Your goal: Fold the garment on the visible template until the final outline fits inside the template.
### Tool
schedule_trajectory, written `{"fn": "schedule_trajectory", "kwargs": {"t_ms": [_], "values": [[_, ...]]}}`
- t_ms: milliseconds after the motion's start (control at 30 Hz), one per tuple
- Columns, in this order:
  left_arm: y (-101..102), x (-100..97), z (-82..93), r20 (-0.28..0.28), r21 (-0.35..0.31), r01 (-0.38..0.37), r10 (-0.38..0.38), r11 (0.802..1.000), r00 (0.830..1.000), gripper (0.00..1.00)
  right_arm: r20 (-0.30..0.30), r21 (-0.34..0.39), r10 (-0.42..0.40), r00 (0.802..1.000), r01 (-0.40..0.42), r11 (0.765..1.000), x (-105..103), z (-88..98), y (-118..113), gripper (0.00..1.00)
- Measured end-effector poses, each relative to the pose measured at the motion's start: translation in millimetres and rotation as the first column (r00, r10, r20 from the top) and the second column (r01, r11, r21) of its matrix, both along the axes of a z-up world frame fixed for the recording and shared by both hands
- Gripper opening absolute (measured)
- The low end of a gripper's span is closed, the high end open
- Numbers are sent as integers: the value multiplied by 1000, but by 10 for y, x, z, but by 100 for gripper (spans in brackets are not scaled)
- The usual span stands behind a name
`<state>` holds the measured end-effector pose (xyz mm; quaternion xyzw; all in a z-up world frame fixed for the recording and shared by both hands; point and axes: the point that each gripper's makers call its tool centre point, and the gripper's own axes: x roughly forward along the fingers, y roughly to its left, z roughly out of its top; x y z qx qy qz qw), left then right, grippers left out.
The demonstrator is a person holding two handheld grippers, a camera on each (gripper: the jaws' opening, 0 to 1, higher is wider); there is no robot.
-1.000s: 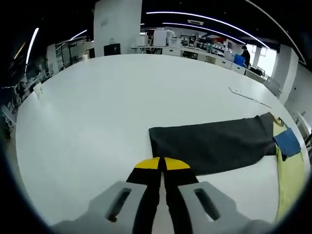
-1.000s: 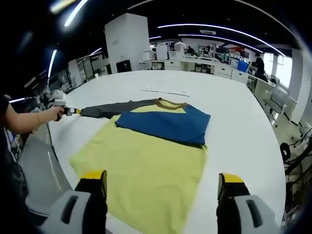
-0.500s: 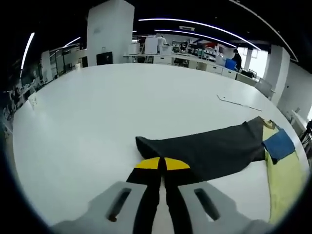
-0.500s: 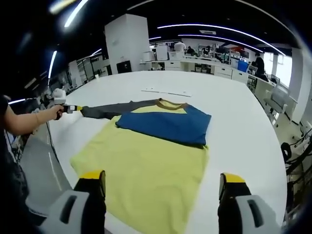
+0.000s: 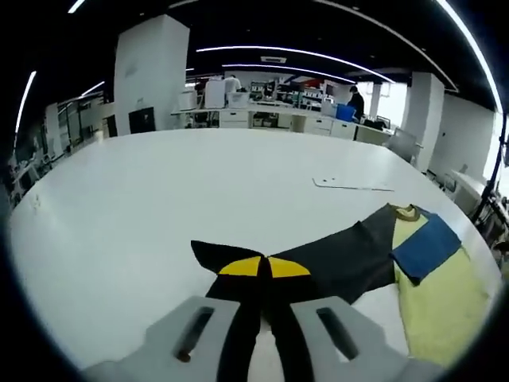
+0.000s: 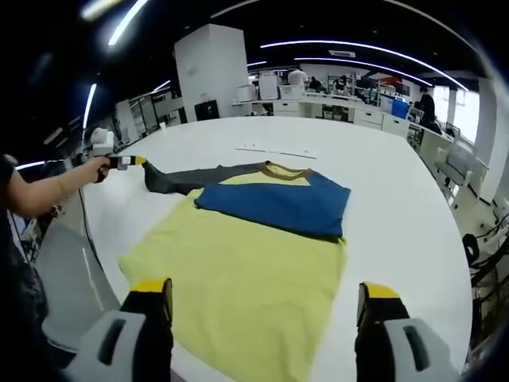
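Folding dark sleeve (image 5: pixel 342 259) inward: left gripper (image 5: pixel 264 267) pinches cuff, lifted off white table (image 5: pixel 159 191). Right gripper (image 6: pixel 266 298) spread, hovers over yellow garment (image 6: pixel 238 278) hem (blue sleeve (image 6: pixel 274 203) already laid across chest). Next: carry cuff over chest, release flat.

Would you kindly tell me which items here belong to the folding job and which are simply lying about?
Belonging to the job:
- garment, yellow body with a blue sleeve folded over it
- its dark sleeve, pinched in the left gripper
- right gripper, open

Lying about:
- flat white strip on the table
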<state>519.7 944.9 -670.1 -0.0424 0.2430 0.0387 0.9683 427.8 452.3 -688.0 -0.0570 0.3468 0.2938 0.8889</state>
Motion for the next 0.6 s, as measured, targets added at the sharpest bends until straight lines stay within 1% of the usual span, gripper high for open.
{"fn": "schedule_trajectory", "kwargs": {"t_ms": [100,233,367,600], "values": [[-163,113,101,17,8,47,-47,999,999,0,-2,4,5,1000,-5,1000,-11,-10,18,97],[-350,232,189,34,10,94,-94,996,995,0,-4,9,13,1000,-13,1000,-30,-15,39,97],[-586,348,273,50,12,152,-152,988,987,0,-5,10,16,1000,-16,1000,-44,-19,40,97],[-935,501,383,73,21,220,-221,975,972,0,-14,13,21,1000,-21,1000,-75,-52,48,97]]}}
